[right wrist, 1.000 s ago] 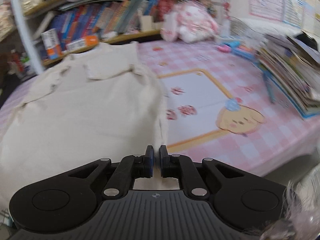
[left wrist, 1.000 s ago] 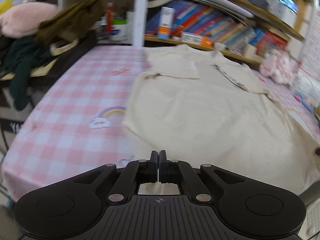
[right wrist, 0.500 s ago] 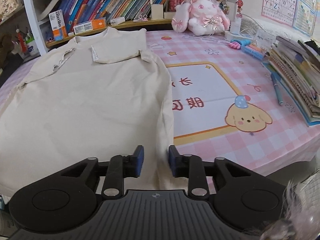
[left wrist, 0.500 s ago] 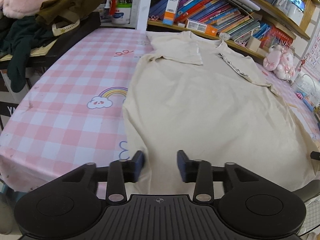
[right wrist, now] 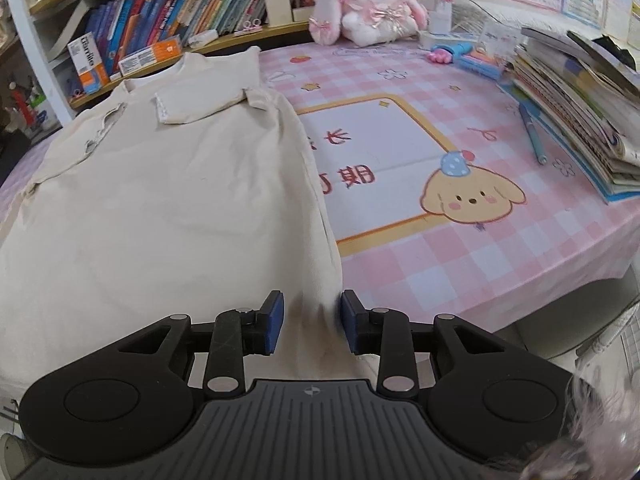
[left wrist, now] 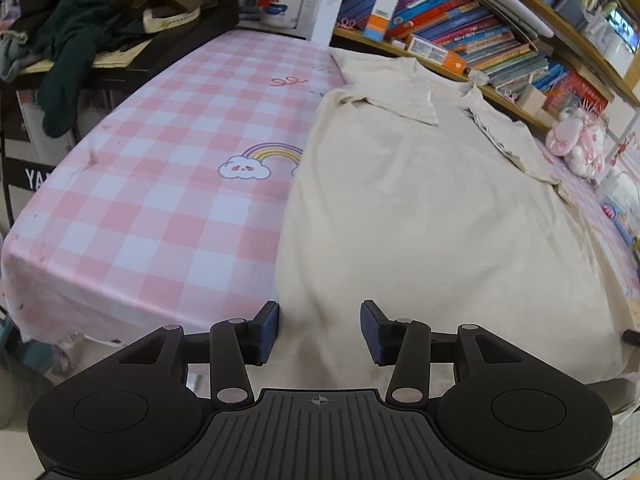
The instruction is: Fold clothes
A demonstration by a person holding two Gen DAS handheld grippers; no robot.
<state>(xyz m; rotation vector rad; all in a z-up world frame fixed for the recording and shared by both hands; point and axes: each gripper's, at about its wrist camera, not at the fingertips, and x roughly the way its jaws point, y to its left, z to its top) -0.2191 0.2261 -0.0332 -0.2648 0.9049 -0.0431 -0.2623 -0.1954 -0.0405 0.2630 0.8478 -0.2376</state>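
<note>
A cream garment [left wrist: 420,208] lies flat on the pink checked table, both sleeves folded in over the chest, its hem hanging over the near edge. My left gripper [left wrist: 319,330] is open at the hem's left corner, blue pads either side of the cloth without pinching it. In the right wrist view the same cream garment [right wrist: 168,200] fills the left half, and my right gripper [right wrist: 312,322] is open at the hem's right corner, with the cloth edge between its pads.
Bookshelves [left wrist: 472,40] run along the table's far side. Dark clothes [left wrist: 80,20] pile at the far left. A pink plush rabbit [right wrist: 368,4], a stack of books [right wrist: 572,100] and a blue pen [right wrist: 532,132] sit on the right.
Both grippers were shut on the hem a second ago; both have opened and let the cloth go, and the garment now lies still and flat.
</note>
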